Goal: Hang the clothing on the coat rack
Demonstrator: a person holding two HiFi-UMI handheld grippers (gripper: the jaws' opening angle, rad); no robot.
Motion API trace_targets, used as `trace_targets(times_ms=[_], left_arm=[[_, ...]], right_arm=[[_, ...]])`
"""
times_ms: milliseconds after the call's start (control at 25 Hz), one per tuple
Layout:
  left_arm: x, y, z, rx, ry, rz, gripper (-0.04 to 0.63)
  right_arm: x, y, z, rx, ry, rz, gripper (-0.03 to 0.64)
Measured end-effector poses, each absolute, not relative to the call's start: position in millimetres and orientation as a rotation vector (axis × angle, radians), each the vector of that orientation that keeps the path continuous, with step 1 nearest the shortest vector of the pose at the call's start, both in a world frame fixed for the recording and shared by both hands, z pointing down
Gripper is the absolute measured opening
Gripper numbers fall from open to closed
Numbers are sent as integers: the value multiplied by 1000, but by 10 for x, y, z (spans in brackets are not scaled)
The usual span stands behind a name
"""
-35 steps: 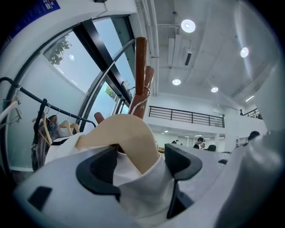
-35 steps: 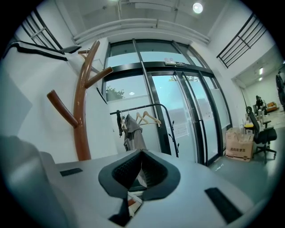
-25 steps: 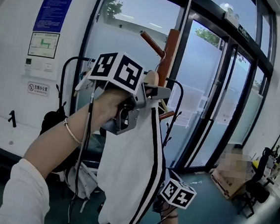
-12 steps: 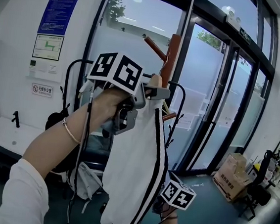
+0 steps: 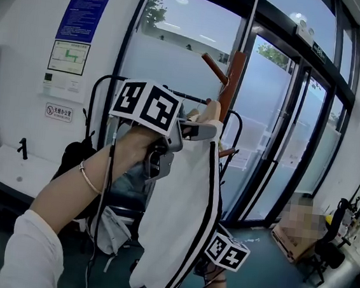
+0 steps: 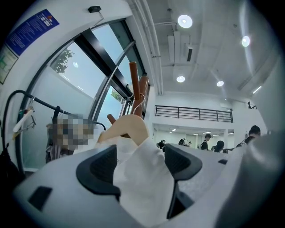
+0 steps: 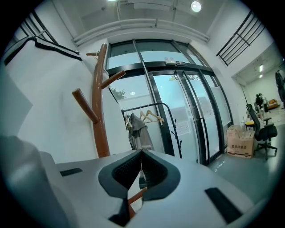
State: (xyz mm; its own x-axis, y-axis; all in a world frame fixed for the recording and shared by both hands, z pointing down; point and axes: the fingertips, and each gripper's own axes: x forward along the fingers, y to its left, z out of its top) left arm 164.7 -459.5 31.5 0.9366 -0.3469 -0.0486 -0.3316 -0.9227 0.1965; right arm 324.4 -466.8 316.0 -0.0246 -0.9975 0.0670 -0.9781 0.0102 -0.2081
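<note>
**Left tool.** My left tool (image 5: pixel 197 130) is raised high, and its jaws are clamped on a bunched fold of the white garment with black side stripes (image 5: pixel 181 223). The left gripper view shows the cloth filling the gap between both dark pads (image 6: pixel 95 171). Just beyond the jaw tips a pale, rounded wooden piece (image 6: pixel 127 129) rises out of the fabric. I take it for the end of a hanger but cannot confirm that.

**Garment.** It hangs freely below the left tool. Its full weight is on that grip, and its lower edge reaches down beside my right tool.

**Coat rack.** The reddish-brown wooden post with angled pegs (image 5: pixel 232 82) stands just behind and above the left tool's tips. In the left gripper view its pegs (image 6: pixel 136 82) show directly past the pale wooden piece. I cannot see any part of the garment resting on a peg.

**Right tool.** My right tool (image 5: pixel 227 252) sits low, beside the hem. In its own view the jaws (image 7: pixel 141 167) are drawn together, and I can confirm nothing between them. The rack post (image 7: pixel 100 107) fills its upper left.

**Progress.** Pick-up and lift appear complete and the garment is at peg height. In my judgement, what remains is seating the garment's top on a peg, releasing the left grip and checking that it holds.
</note>
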Motion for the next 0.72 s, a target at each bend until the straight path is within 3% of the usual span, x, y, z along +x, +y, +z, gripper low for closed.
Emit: trace_targets(times_ms=[720], left_arm=[[1257, -4333, 1081, 3000, -448, -196, 327]], right_arm=[[3134, -4417, 3387, -2256, 2065, -311, 23]])
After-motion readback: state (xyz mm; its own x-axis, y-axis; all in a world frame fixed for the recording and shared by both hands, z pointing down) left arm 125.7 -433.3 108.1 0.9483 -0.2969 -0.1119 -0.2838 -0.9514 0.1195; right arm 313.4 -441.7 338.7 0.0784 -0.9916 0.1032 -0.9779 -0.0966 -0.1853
